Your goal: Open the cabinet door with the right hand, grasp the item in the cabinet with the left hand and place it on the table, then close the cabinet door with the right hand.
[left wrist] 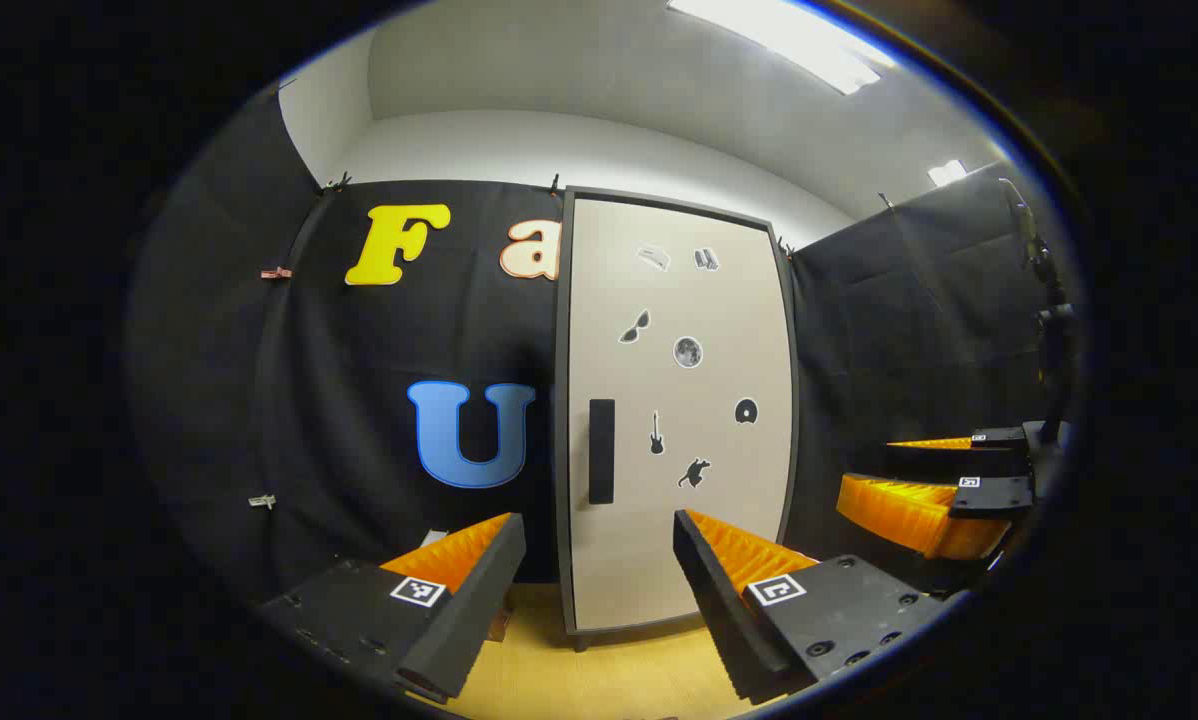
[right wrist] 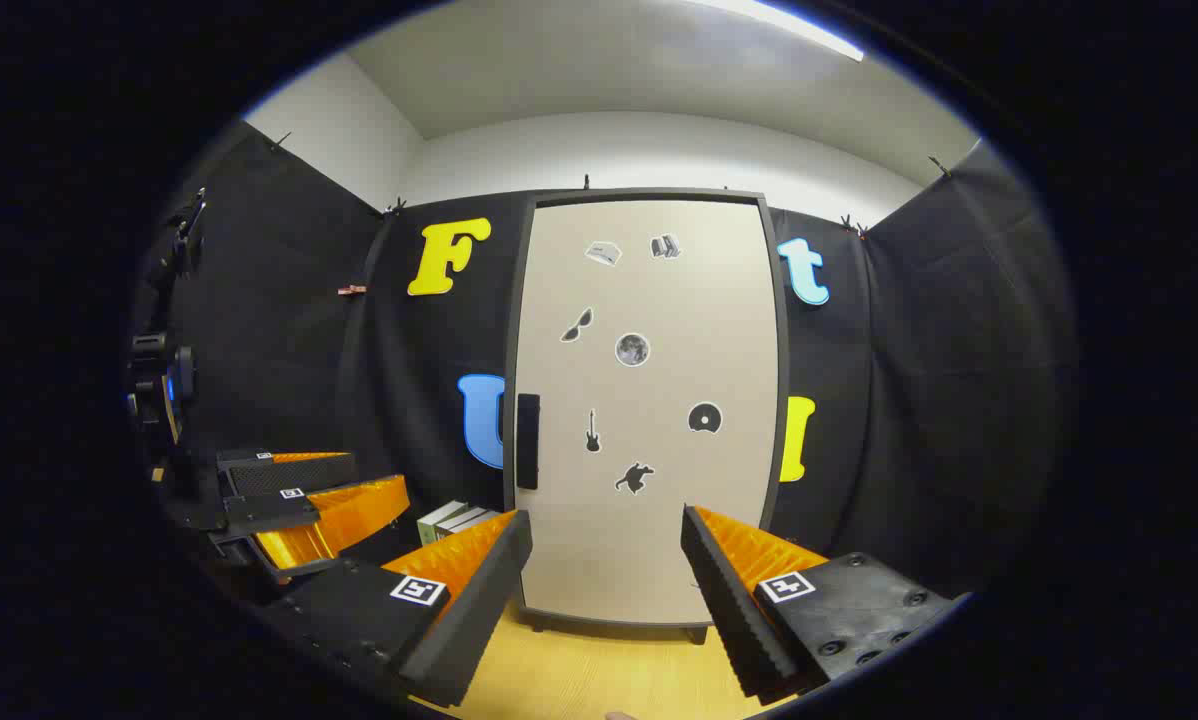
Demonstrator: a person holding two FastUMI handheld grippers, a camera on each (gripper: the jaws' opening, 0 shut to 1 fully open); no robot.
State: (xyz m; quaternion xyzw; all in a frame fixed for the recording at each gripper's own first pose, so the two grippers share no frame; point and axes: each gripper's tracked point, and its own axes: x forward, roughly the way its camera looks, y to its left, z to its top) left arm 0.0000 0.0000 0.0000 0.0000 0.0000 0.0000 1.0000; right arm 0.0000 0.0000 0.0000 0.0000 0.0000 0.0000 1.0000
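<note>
A tall beige cabinet (left wrist: 679, 420) with a dark frame stands on the wooden table, its door shut and dotted with small stickers. A black vertical handle (left wrist: 601, 451) sits at the door's left edge. In the left gripper view my left gripper (left wrist: 599, 570) is open, short of the door, with the right gripper (left wrist: 944, 480) off to its right. In the right gripper view the same cabinet (right wrist: 649, 400) and handle (right wrist: 528, 441) face me. My right gripper (right wrist: 607, 565) is open and empty there, and the left gripper (right wrist: 309, 495) shows at the left, open. The cabinet's inside is hidden.
The wooden table (right wrist: 599, 670) runs up to the cabinet's feet. A few white and green boxes (right wrist: 454, 520) lie on the table left of the cabinet. A dark stand with equipment (right wrist: 164, 390) rises at the far left of the right gripper view.
</note>
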